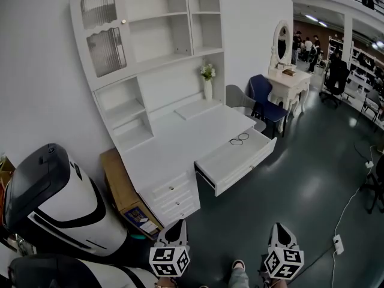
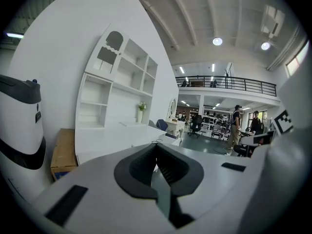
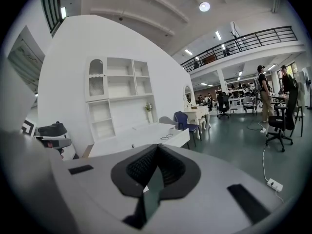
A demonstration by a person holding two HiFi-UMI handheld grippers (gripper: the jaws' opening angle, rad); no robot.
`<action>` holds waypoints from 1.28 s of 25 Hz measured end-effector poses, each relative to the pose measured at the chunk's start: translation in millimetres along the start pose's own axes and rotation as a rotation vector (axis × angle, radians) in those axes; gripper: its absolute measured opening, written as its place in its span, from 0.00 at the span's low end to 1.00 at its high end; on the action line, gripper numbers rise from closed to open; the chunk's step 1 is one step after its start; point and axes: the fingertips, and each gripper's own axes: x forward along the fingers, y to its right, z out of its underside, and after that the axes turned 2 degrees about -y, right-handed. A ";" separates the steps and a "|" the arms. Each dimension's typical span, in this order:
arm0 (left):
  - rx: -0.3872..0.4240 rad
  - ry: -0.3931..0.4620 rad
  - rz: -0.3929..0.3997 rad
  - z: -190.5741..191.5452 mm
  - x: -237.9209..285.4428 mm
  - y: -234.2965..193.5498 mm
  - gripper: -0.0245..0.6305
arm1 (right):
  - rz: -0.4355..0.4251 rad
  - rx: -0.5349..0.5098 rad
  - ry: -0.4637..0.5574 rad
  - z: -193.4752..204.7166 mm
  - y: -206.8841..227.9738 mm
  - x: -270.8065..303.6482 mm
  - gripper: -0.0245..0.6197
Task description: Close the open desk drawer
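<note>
Left tongs (image 2: 156, 144): jaws pressed together, nothing between them. Right tongs (image 3: 156, 146): the same, closed and empty. Both are held low and side by side over the dark floor (image 1: 312, 179), apart from each other and touching nothing. A shoe (image 1: 238, 264) shows between them, nearer than their tips.

Right of the right tongs, on the floor: a white power strip (image 1: 338, 243) with a cable running away from it. Left of the left tongs, close by: a big white-and-black machine (image 1: 54, 197).

Ahead and left of the left tongs: a cardboard box (image 1: 123, 191) by the wall, just beside the left end of the white bench (image 1: 180, 140). Straight ahead of the left tongs: three small drawers (image 1: 174, 198) in the bench front, all shut.

Drawer (image 1: 237, 161): ahead, between the lines of the two tongs and well apart from both. Wide and shallow, pulled far out from under the bench top. A pair of glasses (image 1: 239, 140) lies where the bench top meets the drawer; cannot tell which of the two carries it.

Beyond the drawer: a vase (image 1: 207, 83) of flowers at the back of the bench, white shelves (image 1: 150, 41) rising above it.

Farther off, ahead of the right tongs: a grey chair (image 1: 240, 99), a blue chair (image 1: 267, 101), then a white dressing table (image 1: 288, 80) with an oval mirror.
</note>
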 end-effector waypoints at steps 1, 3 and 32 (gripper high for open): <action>0.000 -0.003 -0.004 -0.6 6.8 0.7 0.07 | 0.000 0.002 -0.002 -1.7 4.2 6.8 0.05; 0.000 -0.009 -0.012 -1.3 21.3 3.2 0.07 | -0.003 0.006 -0.007 -5.4 12.9 21.2 0.05; 0.000 -0.064 -0.114 -27.9 208.5 91.1 0.07 | -0.155 -0.010 -0.096 -71.1 138.9 205.9 0.05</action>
